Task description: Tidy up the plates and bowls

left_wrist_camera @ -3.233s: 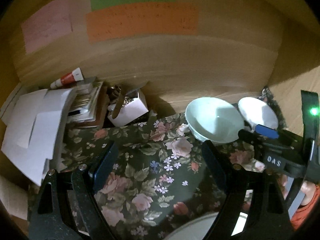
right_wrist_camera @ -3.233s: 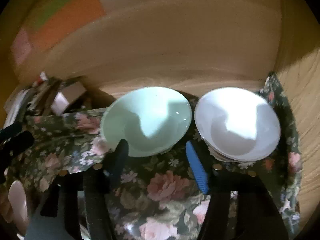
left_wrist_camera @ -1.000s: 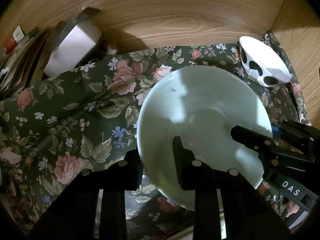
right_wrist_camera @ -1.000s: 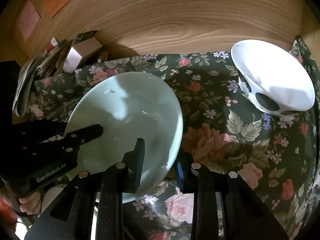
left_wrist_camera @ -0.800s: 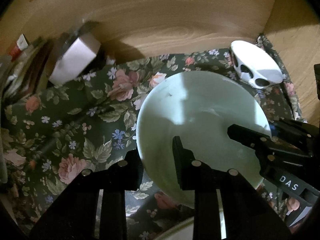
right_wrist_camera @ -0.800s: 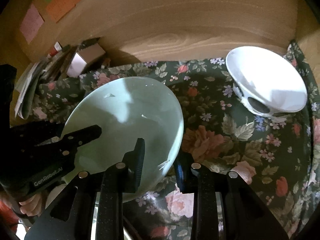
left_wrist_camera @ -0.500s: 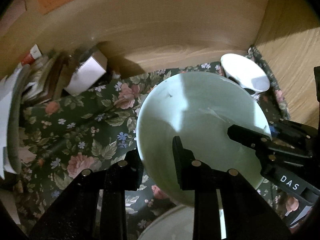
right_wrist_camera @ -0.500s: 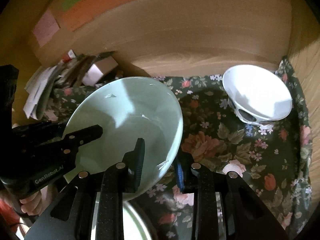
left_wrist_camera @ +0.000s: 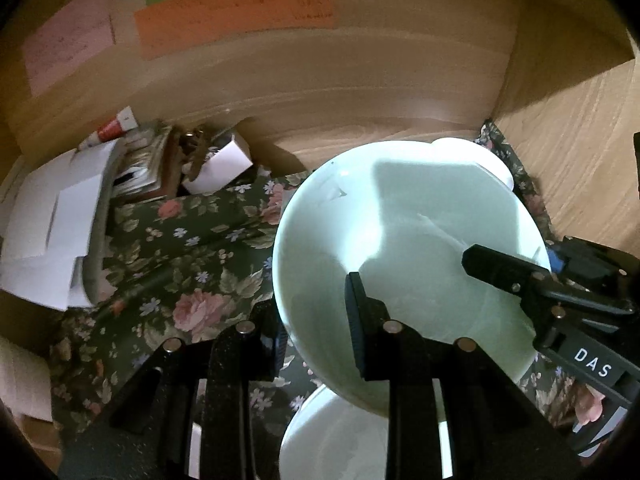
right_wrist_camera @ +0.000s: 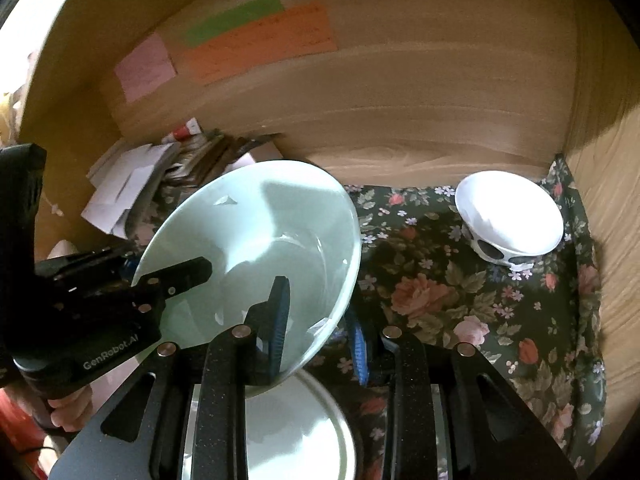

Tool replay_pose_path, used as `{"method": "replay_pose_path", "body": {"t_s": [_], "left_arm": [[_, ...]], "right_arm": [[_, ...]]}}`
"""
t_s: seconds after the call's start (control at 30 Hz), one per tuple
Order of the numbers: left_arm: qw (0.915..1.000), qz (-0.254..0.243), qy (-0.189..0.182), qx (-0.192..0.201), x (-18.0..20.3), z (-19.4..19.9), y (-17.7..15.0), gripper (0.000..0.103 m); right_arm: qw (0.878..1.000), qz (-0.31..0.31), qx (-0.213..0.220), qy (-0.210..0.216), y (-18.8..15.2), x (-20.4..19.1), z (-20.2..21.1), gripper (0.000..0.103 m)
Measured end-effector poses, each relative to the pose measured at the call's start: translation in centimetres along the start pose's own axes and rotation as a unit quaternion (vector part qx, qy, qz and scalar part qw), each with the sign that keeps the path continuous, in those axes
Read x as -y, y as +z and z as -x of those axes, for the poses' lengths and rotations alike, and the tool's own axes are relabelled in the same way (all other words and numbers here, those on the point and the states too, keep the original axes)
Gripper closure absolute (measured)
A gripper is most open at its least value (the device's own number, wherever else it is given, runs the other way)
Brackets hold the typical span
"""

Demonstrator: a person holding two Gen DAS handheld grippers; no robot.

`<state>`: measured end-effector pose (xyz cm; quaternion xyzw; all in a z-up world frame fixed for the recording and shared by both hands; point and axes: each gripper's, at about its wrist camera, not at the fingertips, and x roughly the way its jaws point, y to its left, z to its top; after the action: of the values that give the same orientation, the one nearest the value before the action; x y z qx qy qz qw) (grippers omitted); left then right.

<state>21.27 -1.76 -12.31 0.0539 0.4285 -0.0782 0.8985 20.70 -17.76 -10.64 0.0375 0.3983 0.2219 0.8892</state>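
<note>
Bowl (left_wrist_camera: pixel 408 240), pale green — clamped at opposite sides of its rim by the left gripper (left_wrist_camera: pixel 316 316) and the right gripper (right_wrist_camera: pixel 320 320), each with one finger inside and one outside the wall, and held tilted above a floral cloth (right_wrist_camera: pixel 460 308). Plate (right_wrist_camera: pixel 296 428), white, is seen directly beneath it on the cloth — a white bowl (right_wrist_camera: pixel 512 216) with dark spots is set well apart at the back right corner. Papers (left_wrist_camera: pixel 52 228) are heaped at the left against a wooden wall (left_wrist_camera: pixel 360 92) bearing coloured notes (left_wrist_camera: pixel 236 12).
</note>
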Motion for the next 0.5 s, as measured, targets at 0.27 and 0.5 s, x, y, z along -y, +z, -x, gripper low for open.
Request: {"method": "replay_pose_path", "body": {"t_s": [0.27,0.5], "left_arm": [[0.9998,0.011,0.006,0.016,-1.1,2.9,-1.6,0.077],[0.9993,0.021,0.013,0.029,-2.2,5.1,-3.3,0.077]], "right_arm": [[1.0,0.015,0.009,0.007,-1.0,-2.5,1.3,0.078],[0.999,0.026,0.012,0.017,-2.1,-4.6,1.8,0.078]]}}
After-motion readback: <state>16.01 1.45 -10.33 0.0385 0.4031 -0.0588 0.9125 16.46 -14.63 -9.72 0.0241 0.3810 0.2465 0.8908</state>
